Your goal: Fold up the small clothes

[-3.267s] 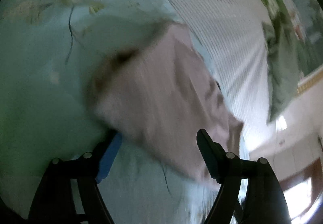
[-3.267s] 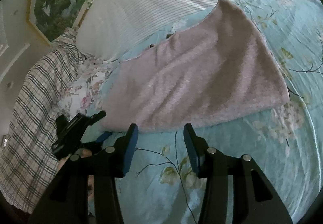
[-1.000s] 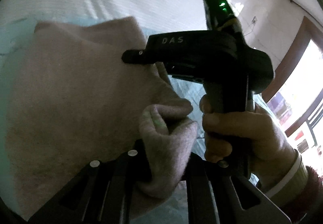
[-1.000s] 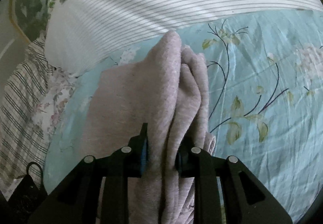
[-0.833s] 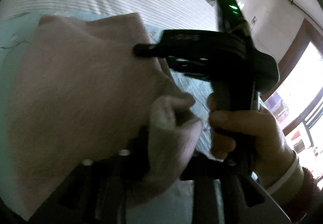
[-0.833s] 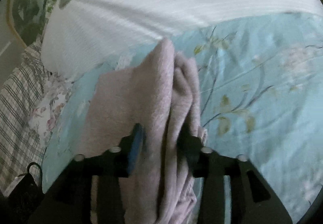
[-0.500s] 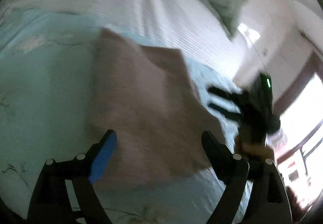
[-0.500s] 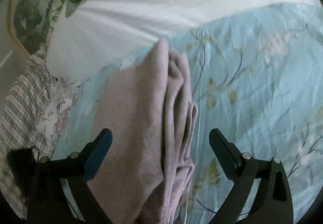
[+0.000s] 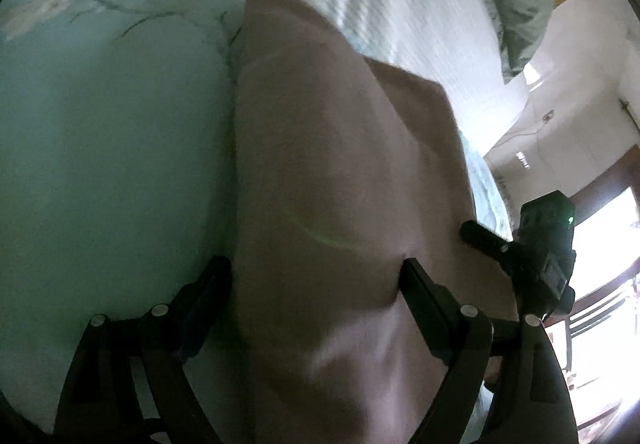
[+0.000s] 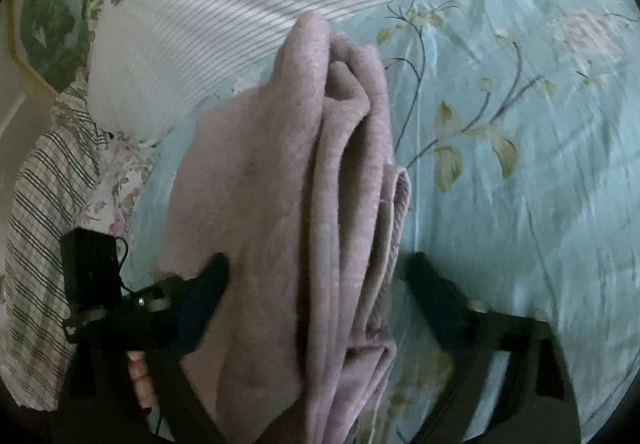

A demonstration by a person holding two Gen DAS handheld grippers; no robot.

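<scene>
Cloth point(image 10: 288, 204), pink and soft, folded into a long thick strip on blue sheet point(image 10: 520, 164), far tip touching striped pillow point(image 10: 240, 4). Loose layers stacked along the strip's right edge.

Left gripper point(image 9: 312, 268) at the cloth end away from the pillow, spread wide and just now closing a little. One finger beside the cloth's edge, the other on top. Nothing pinched.

Right gripper point(image 10: 316, 264) at that same end, away from the pillow, spread too and just now closing. Cloth between the fingers but not squeezed.

Looks like time for the next fold, toward the pillow. Slide low so every layer goes between the fingers. Squeeze both sides together. Leave the sheet out of the pinch. Lift only a little, carry the end toward the pillow, and match the edges. Lay down flat, then let go.
</scene>
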